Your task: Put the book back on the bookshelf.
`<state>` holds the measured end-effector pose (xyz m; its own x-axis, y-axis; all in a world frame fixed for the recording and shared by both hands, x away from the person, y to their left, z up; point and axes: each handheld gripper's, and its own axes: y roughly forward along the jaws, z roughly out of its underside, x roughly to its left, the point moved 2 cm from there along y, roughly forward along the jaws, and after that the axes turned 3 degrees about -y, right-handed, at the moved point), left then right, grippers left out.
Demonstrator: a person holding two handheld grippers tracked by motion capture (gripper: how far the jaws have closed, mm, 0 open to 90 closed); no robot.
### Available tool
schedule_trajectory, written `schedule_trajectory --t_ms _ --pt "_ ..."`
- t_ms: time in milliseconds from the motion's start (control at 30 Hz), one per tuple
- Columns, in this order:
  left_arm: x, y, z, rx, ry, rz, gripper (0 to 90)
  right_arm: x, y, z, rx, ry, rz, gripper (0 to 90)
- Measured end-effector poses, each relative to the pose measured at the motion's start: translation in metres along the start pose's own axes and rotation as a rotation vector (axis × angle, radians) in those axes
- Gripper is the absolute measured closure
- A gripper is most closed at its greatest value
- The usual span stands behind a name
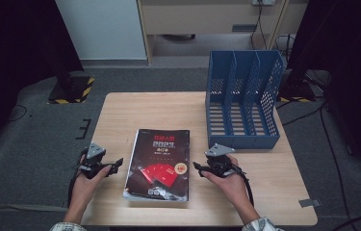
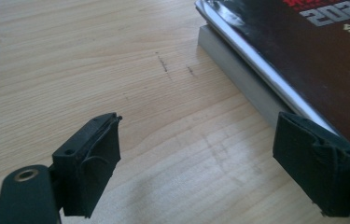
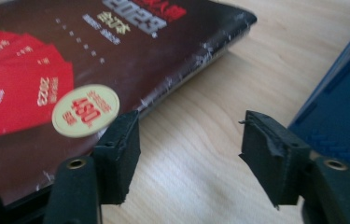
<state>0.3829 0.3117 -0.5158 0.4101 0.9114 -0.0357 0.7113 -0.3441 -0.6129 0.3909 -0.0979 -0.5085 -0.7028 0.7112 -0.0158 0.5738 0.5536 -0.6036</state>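
Left claw (image 1: 119, 163) and right claw (image 1: 195, 166) both gape empty, flanking the book (image 1: 159, 163), which lies flat mid-bench (image 1: 120, 110). Nothing gripped yet; blue rack (image 1: 243, 98) behind stands empty, so all work remains.

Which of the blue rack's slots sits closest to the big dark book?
The leftmost slot of the blue file rack. Its open front faces the book lying flat on the table, while the other two slots lie farther right.

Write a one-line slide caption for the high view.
Two open hand-held grippers, left gripper and right gripper, flank a dark book beside a blue file rack.
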Motion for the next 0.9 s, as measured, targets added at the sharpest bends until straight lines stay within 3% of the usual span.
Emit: schedule_trajectory --t_ms 67,200,467,533,667,767,900 --pt "-0.005 -0.006 0.000 -0.005 0.019 0.003 16.2 0.002 0.002 -0.006 -0.014 -0.009 -0.014 40.6" --pt "-0.011 -0.010 0.000 -0.019 0.019 0.013 18.9 0.006 0.005 -0.011 -0.032 -0.023 -0.031 41.4" --pt "-0.033 -0.016 -0.010 -0.055 0.058 0.053 27.0 0.006 0.012 -0.019 -0.050 -0.011 -0.059 41.8" --pt "-0.043 -0.015 -0.012 -0.060 0.058 0.082 31.1 0.006 0.015 -0.024 -0.050 -0.003 -0.070 38.7" --pt "-0.051 -0.013 -0.013 -0.044 0.083 0.086 32.6 0.006 0.021 -0.032 -0.042 0.021 -0.096 35.7" --pt "-0.057 -0.011 -0.013 -0.044 0.072 0.104 36.1 0.004 0.035 -0.039 -0.039 0.045 -0.111 30.6" --pt "-0.062 -0.006 -0.011 -0.025 0.089 0.109 37.3 0.008 0.041 -0.036 -0.051 0.071 -0.124 28.9"
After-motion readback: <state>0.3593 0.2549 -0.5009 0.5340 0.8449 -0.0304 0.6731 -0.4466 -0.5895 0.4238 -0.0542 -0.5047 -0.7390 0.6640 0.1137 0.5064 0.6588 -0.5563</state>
